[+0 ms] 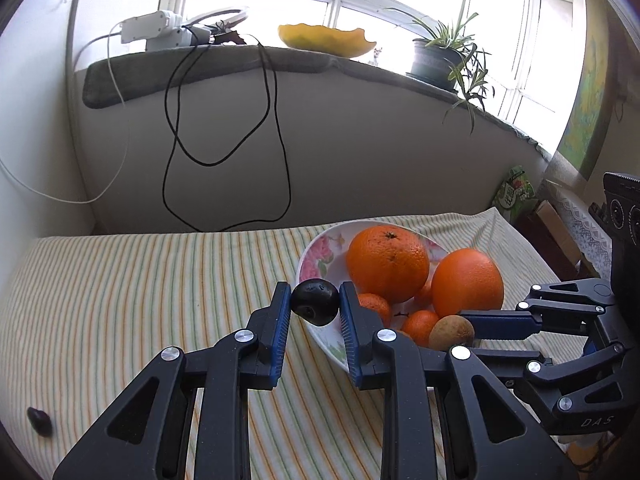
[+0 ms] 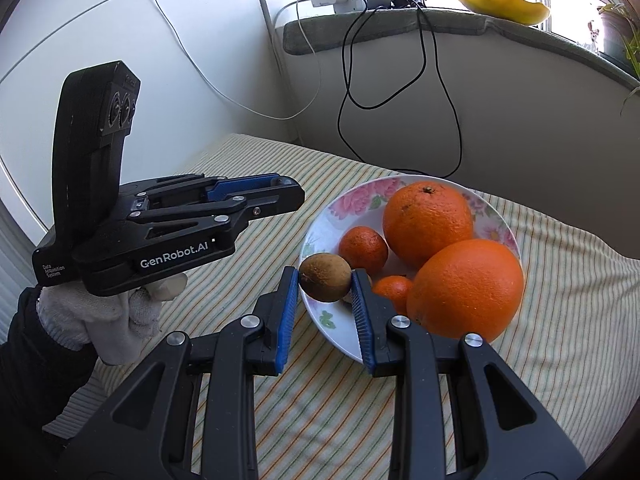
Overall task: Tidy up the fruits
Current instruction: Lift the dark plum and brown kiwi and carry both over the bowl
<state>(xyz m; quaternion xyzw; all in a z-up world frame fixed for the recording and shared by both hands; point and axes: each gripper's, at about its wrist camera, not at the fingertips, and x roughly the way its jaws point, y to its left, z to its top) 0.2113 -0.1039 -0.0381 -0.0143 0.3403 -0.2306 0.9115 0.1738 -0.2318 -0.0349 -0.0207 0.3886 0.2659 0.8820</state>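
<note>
L gripper [image 1: 315,305], black w/ blue ribbed pads, has its fingers closed narrow on one small dark purple-black round fruit [image 1: 315,302], pinched between both pads and held right at the near-left rim of the white floral ceramic bowl [image 1: 316,258]. R gripper [image 2: 325,286], same build, is clamped on one brown fuzzy round fruit [image 2: 325,282], pads touching both its sides, just over the bowl's near-left rim in the right wrist view.

Bowl sits on the striped cream/green/orange cloth [image 1: 140,292] covering the bed-like surface, toward its far-right part. Count inside bowl: 2 large oranges [image 2: 427,220] [image 2: 468,289], touching each other, one behind, one nearer. 2 small tangerines show in the right view [image 2: 363,249] [image 2: 393,286], tucked against the big ones; the left view hints at maybe a 3rd small one, can't tell for sure.

1 more small dark fruit [image 1: 39,421] lies alone on the cloth near its near-left edge, well apart from bowl.

White-gloved hand [image 2: 120,316] grips the L gripper's handle. On the grey sill pad: 1 yellow wavy dish [image 1: 326,40], 1 potted spider plant [image 1: 444,56], white power unit [image 1: 146,28] w/ black cables [image 1: 224,128] hanging down the wall.
</note>
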